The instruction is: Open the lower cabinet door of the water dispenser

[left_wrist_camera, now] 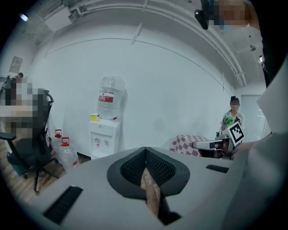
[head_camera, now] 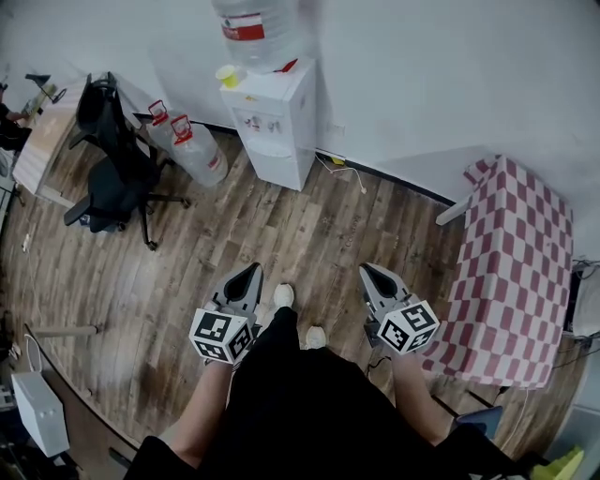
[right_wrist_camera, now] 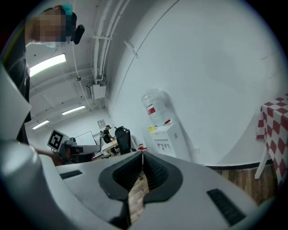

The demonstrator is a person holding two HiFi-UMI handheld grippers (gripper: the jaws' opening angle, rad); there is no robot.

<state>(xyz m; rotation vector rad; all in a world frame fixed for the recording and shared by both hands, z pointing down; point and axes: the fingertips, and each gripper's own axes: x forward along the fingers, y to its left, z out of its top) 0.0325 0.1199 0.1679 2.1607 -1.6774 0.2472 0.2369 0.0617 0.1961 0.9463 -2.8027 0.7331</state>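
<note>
Two bottles [head_camera: 199, 152] beside water dispenser [head_camera: 274, 127]

White water dispenser [head_camera: 275, 122]; clear bottle [head_camera: 255, 28] with red label; yellow cup [head_camera: 226, 75]. Right: tabletop cloth [head_camera: 516, 272], red-white check. Brown wood-plank floor [head_camera: 281, 234]. Left: black chair [head_camera: 112, 173].

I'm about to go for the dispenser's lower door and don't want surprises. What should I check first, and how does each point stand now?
1. Left claw empty: ok, shut on nothing.
2. Right claw empty: ok, shut on nothing.
3. White water dispenser with clear bottle within reach: not ok, it stands far across the wooden floor.
4. Lower cabinet door closed as expected: ok, looks closed.
5. Door handle located: cannot tell, too small.
</note>
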